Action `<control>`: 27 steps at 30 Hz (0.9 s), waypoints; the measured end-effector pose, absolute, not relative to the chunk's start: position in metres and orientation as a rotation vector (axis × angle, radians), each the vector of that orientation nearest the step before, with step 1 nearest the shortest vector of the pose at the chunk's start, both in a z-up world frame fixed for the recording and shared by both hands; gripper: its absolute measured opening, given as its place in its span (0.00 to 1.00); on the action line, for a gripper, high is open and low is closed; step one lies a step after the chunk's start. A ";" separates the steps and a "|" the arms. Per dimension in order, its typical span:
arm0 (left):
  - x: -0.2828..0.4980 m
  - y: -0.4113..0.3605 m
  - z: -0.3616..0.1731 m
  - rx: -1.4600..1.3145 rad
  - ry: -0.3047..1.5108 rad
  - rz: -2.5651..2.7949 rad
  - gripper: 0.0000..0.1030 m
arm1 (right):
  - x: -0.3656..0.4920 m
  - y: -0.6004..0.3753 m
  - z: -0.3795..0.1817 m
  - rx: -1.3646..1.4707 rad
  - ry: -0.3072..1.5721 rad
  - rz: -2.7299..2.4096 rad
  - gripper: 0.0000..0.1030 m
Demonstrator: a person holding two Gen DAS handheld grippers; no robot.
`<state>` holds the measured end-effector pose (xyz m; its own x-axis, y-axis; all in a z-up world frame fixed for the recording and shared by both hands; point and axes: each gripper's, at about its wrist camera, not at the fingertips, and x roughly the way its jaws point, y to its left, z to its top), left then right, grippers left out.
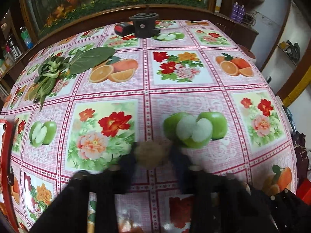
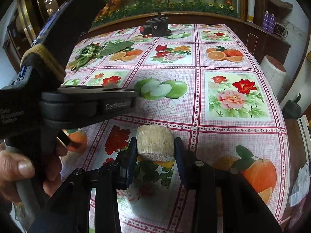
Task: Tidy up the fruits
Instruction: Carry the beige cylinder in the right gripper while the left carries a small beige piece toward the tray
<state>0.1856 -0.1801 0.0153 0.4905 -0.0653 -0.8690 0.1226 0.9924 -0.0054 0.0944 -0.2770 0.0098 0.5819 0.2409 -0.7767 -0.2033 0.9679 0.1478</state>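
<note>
My left gripper (image 1: 152, 155) is shut on a small brown fuzzy fruit, like a kiwi (image 1: 149, 156), held just above the tablecloth; the view is blurred. My right gripper (image 2: 155, 151) is shut on a pale ribbed cylindrical piece, like a cut corn cob (image 2: 155, 142), held above the cloth. The left gripper's body (image 2: 77, 101) and the hand holding it fill the left of the right wrist view; its fingertips are hard to make out there.
The table wears a pink cloth (image 1: 184, 97) printed with fruit and flowers. Leafy greens (image 1: 58, 68) lie at the far left, also in the right wrist view (image 2: 91, 52). A black round device (image 1: 143, 26) and a red-black box (image 1: 123, 29) stand at the far edge. A red tray edge (image 1: 7, 165) is at the left.
</note>
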 end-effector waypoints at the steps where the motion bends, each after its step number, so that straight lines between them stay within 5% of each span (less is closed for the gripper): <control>1: 0.184 -0.180 0.015 0.059 1.055 -0.120 0.27 | 0.094 -0.277 0.010 0.048 0.914 0.259 0.36; 27: 0.052 -0.086 0.017 0.040 1.100 -0.155 0.27 | 0.042 -0.196 0.025 -0.003 0.931 0.436 0.36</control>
